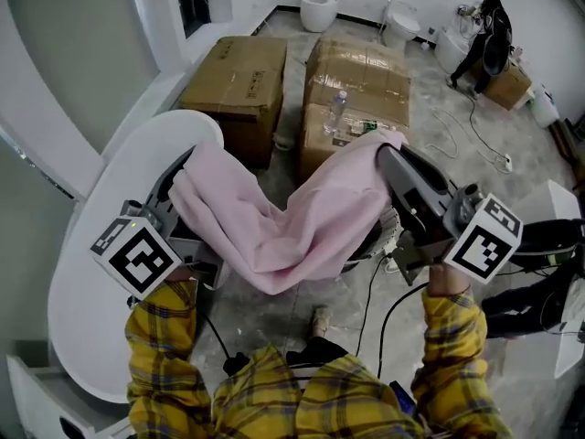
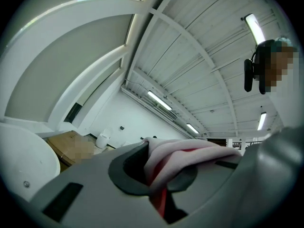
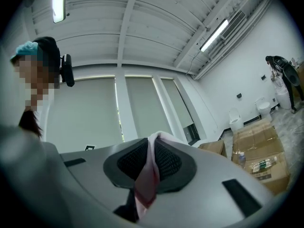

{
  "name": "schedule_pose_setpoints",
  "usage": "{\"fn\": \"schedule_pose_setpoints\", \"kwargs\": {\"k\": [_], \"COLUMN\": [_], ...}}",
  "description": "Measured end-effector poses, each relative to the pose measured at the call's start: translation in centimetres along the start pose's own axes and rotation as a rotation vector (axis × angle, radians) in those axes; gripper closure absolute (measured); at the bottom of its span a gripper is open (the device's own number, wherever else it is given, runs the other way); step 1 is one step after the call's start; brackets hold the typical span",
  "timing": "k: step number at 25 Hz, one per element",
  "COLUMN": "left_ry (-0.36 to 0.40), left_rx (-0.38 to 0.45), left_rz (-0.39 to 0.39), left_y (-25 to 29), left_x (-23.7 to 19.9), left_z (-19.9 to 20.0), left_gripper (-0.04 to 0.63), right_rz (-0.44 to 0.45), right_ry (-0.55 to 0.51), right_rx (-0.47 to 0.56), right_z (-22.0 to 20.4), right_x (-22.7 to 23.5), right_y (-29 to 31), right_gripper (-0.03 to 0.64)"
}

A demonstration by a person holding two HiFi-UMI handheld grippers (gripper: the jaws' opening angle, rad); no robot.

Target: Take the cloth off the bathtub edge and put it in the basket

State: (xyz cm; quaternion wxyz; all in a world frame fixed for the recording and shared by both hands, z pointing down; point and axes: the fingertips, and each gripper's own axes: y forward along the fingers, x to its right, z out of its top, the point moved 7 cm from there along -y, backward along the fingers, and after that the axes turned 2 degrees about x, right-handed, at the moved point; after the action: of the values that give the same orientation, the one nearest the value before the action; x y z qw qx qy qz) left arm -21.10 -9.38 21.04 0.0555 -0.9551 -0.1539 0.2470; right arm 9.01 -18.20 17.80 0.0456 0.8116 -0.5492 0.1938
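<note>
A pink cloth (image 1: 292,218) hangs stretched between my two grippers and sags in the middle above the floor. My left gripper (image 1: 183,183) is shut on its left end, beside the white bathtub (image 1: 101,245). My right gripper (image 1: 386,149) is shut on its right end. In the left gripper view a thick fold of cloth (image 2: 190,151) bulges from the left gripper (image 2: 154,170). In the right gripper view a thin edge of cloth (image 3: 145,184) is pinched in the right gripper (image 3: 149,163). A dark round container (image 1: 377,240), perhaps the basket, shows partly under the cloth's right side.
Two cardboard boxes (image 1: 238,76) (image 1: 361,76) stand ahead on the concrete floor, with a plastic bottle (image 1: 336,112) on the right one. Cables (image 1: 375,291) run across the floor by my feet. A person (image 1: 484,35) stands at the far right near white toilets (image 1: 320,7).
</note>
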Motion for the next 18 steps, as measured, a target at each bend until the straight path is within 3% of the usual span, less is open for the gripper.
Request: {"fn": "schedule_pose_setpoints", "kwargs": {"k": [7, 18], "left_ry": [-0.008, -0.066], "left_rx": [-0.075, -0.301], "left_rz": [-0.019, -0.051], "left_y": [9.6, 19.3], "left_x": [2.7, 2.4], "left_z": [-5.2, -17.6], "left_gripper": [0.569, 0.569], "right_rz": [-0.062, -0.230], "right_ry": [0.000, 0.053], "right_rx": [-0.013, -0.058], "right_z": [2.2, -1.5], "right_x": [8.6, 19.1], "right_y": [-4.1, -9.1], "right_gripper": [0.558, 0.558]}}
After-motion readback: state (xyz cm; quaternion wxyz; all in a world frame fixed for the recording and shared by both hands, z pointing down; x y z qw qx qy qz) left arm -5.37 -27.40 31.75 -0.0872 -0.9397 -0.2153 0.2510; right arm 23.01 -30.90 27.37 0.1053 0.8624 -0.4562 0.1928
